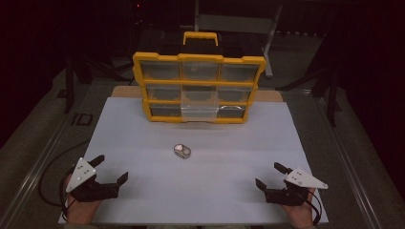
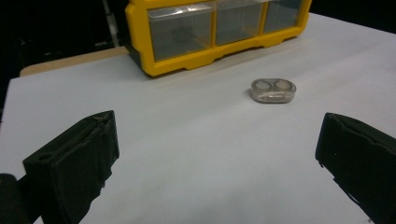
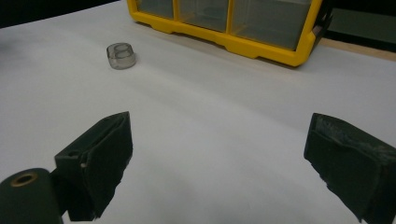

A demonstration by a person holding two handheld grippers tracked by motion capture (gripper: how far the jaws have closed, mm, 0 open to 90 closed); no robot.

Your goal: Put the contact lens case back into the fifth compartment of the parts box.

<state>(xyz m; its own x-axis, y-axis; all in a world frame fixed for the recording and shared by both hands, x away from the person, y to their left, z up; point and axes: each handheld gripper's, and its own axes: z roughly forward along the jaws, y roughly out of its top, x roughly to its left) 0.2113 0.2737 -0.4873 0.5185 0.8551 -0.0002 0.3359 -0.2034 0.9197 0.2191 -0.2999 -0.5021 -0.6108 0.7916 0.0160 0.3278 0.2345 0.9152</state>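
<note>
You have barely begun: your left gripper (image 1: pixel 111 169) and right gripper (image 1: pixel 269 176) rest wide apart and empty at the near edge, while the small metal piece (image 1: pixel 182 151) lies untouched mid-table before the yellow drawer organizer (image 1: pixel 198 87).

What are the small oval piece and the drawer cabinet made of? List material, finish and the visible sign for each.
Small oval piece: likely clear or smoky plastic, possibly glass; glossy, see-through walls around two round hollows.
Drawer cabinet: frame looks like moulded yellow plastic, smooth with a slight sheen and rounded edges; the drawers look like clear plastic, since dim shapes show through their fronts.
</note>
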